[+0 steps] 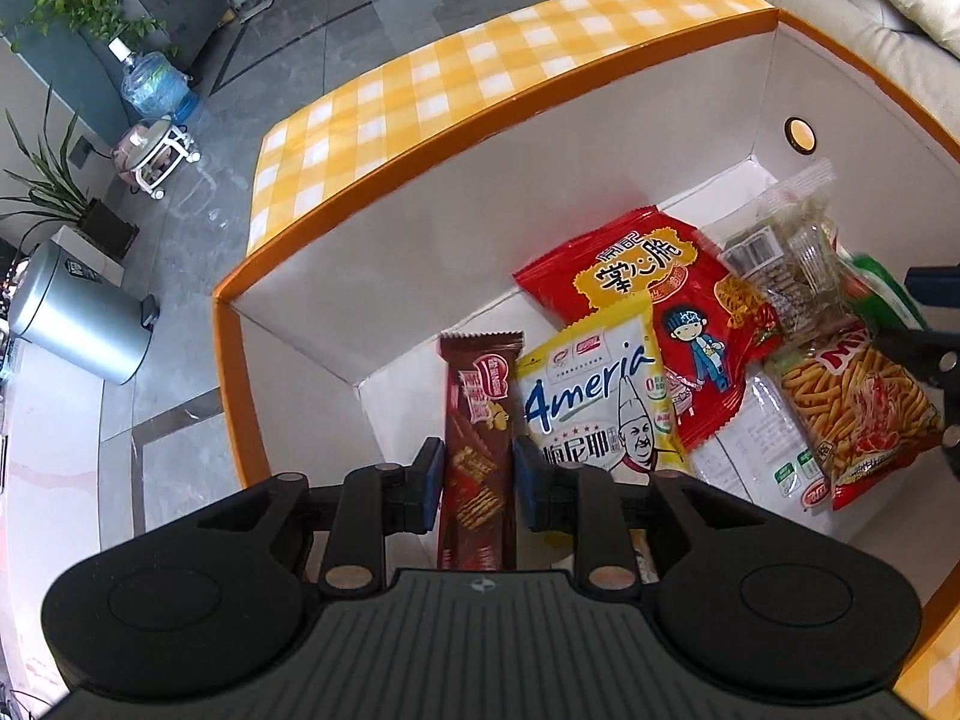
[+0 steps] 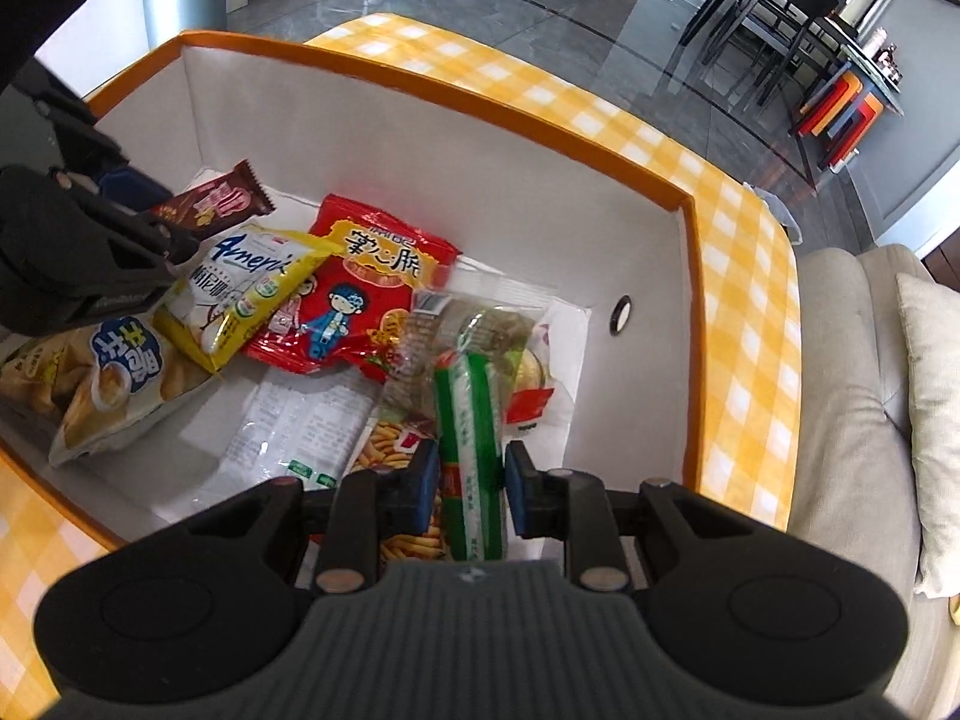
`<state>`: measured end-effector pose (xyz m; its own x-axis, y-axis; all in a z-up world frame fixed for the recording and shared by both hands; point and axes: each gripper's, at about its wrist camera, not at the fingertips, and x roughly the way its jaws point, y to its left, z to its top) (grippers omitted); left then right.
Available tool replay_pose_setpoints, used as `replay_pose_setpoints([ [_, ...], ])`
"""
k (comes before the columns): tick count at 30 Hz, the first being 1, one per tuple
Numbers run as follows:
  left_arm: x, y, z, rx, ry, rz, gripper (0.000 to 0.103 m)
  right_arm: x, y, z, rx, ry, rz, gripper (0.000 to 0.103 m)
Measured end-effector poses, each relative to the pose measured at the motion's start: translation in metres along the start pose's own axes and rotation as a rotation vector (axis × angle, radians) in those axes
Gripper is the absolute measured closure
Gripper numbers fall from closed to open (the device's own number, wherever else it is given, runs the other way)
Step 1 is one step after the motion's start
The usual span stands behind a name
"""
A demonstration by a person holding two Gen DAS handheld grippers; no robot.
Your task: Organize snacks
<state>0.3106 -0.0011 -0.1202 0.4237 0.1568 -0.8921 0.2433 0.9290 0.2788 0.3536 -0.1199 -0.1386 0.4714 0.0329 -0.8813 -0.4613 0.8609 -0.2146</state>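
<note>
Left wrist view: left claw points steeply down into the box. A brown wafer bar runs between its blue pads, long axis straight along the claw's pointing line, top end toward the far wall. Pads sit right at the bar's edges; jaws are narrow, and I can't tell if they're pressing or have just let go. Bar's lower end is hidden behind the claw body. Just right of the bar lies a yellow-white pack, overlapping a red pack. Further right: clear pack, fries pack, white pack under them. Right claw shows at the right edge, over the fries pack.

Right wrist view: right claw also aims down into the box, jaws near shut on a green pack, pads on both its sides. Green pack's long axis runs along the claw, away from the camera, its far end over the clear pack. It hangs above the pile at the box's right half, near the wall w/ the round hole. Left claw is at the left edge w/ the brown bar poking out toward the back wall. A pale chip bag lies near the left front.

Count: 1 box, 2 claws, 8 snack packs visible (brown bar, yellow-white, red, clear, green, fries, white, chip bag). Box sits on a yellow check tabletop.

Judgement: both items are already over their drop spots; next move is likely opening the jaws. Left hand is nearer the bare floor at the box's left, right hand nearer the pile.
</note>
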Motion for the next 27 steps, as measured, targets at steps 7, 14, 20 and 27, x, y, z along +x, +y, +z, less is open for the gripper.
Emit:
replay_pose_setpoints([
  [7, -0.033, -0.003, -0.009, 0.017, -0.102, -0.007, 0.043, -0.022, -0.003, 0.003, 0.000, -0.044, -0.007, 0.055],
  [14, -0.097, 0.016, -0.027, -0.110, -0.298, -0.001, 0.031, -0.071, -0.016, -0.001, 0.122, -0.151, 0.033, 0.035],
  [20, -0.150, 0.017, -0.051, -0.154, -0.466, 0.051, 0.020, -0.128, -0.018, -0.017, 0.234, -0.298, 0.078, 0.022],
  [27, -0.189, 0.011, -0.086, -0.230, -0.566, 0.068, 0.015, -0.193, -0.004, -0.052, 0.276, -0.477, 0.092, 0.007],
])
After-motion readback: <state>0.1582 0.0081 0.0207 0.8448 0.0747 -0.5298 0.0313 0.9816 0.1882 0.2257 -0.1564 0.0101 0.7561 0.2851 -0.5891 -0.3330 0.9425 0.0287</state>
